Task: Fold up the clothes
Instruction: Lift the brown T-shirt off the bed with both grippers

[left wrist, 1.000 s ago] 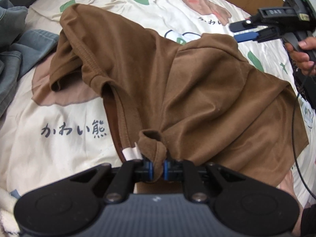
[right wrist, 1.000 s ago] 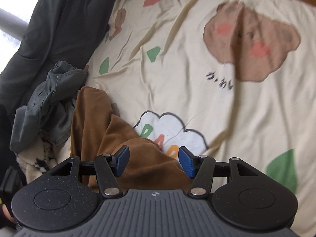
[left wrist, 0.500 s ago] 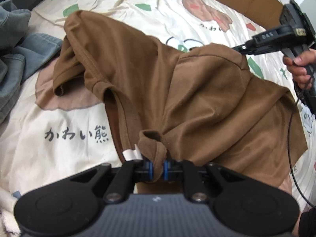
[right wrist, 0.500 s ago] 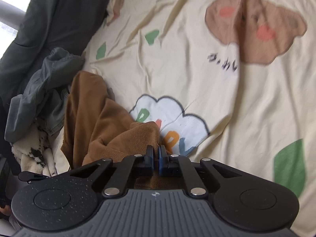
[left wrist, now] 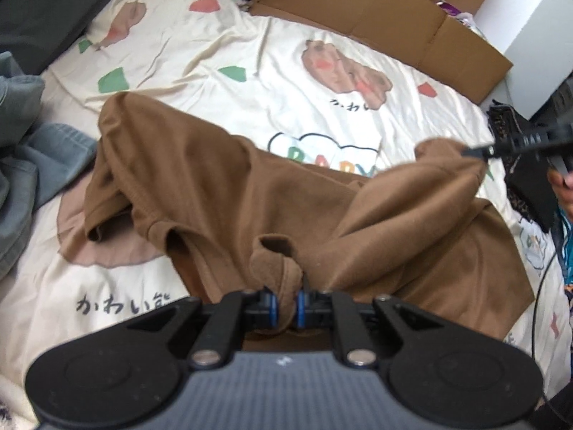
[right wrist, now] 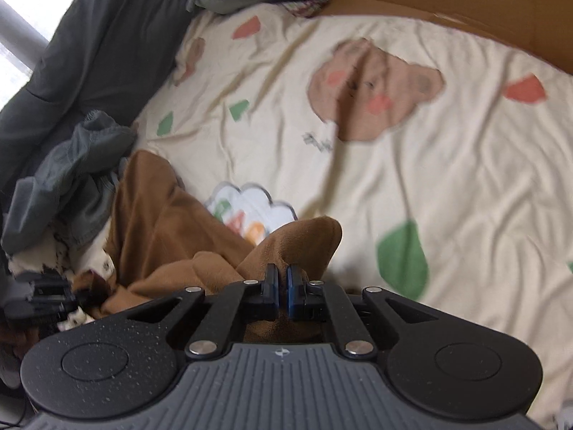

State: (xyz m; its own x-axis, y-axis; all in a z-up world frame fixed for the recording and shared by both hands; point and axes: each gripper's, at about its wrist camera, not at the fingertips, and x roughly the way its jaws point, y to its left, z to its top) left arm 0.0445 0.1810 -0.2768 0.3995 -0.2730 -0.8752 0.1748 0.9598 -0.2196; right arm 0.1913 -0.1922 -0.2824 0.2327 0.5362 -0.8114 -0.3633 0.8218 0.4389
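Soft, limp brown fleece garment (left wrist: 229, 193) is pinched at 2 bunched edges by closed left gripper (left wrist: 285, 304) and closed right gripper (right wrist: 282, 288); sagging is expected

A cream cotton bedsheet (left wrist: 222, 82) printed with brown bears, green and red patches and dark script covers the bed. A flattened brown cardboard sheet (left wrist: 394, 32) lines its far edge, with a white wall panel (left wrist: 530, 39) behind. A dark grey padded cushion (right wrist: 93, 50) borders one side, beside a bright daylit window (right wrist: 18, 36).
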